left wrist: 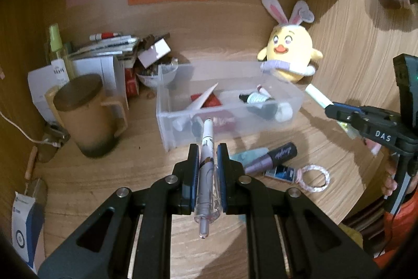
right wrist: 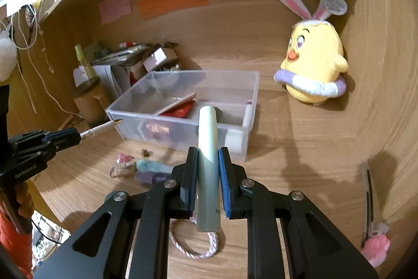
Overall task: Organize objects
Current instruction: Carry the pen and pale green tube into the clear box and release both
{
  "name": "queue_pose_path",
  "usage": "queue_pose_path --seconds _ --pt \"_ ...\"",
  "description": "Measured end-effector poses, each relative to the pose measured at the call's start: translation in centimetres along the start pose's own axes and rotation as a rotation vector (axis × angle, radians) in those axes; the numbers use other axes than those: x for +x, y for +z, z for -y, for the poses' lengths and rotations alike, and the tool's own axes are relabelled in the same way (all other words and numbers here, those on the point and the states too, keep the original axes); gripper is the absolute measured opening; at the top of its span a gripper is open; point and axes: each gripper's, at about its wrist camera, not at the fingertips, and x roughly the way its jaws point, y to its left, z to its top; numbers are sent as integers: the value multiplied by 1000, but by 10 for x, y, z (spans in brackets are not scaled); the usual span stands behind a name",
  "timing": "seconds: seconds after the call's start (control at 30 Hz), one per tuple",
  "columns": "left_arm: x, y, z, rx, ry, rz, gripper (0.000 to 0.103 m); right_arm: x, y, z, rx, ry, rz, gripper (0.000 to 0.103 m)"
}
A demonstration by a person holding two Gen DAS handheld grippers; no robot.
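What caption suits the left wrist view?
Left tool clamps a white pen before a clear bin on a cluttered wooden desk.

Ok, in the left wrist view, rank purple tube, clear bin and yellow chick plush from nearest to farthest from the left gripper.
From the left gripper:
1. Purple tube, on the desk just right of the fingers.
2. Clear bin, straight ahead.
3. Yellow chick plush, behind the bin, against the right wall.

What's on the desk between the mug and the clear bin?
Bare wood. The left wrist view shows nothing between the mug and the bin.
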Motion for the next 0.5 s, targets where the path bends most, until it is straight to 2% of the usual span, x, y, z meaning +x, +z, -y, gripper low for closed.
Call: queue_pose_path --seconds 0.3,0.5 --pt "-10 21 -5 -25 -4 73 13 13 17 -2 -9 -1 24 14" --pt "-1 33 -9 -32 5 86 13 28 29 4 -5 -6 20 14"
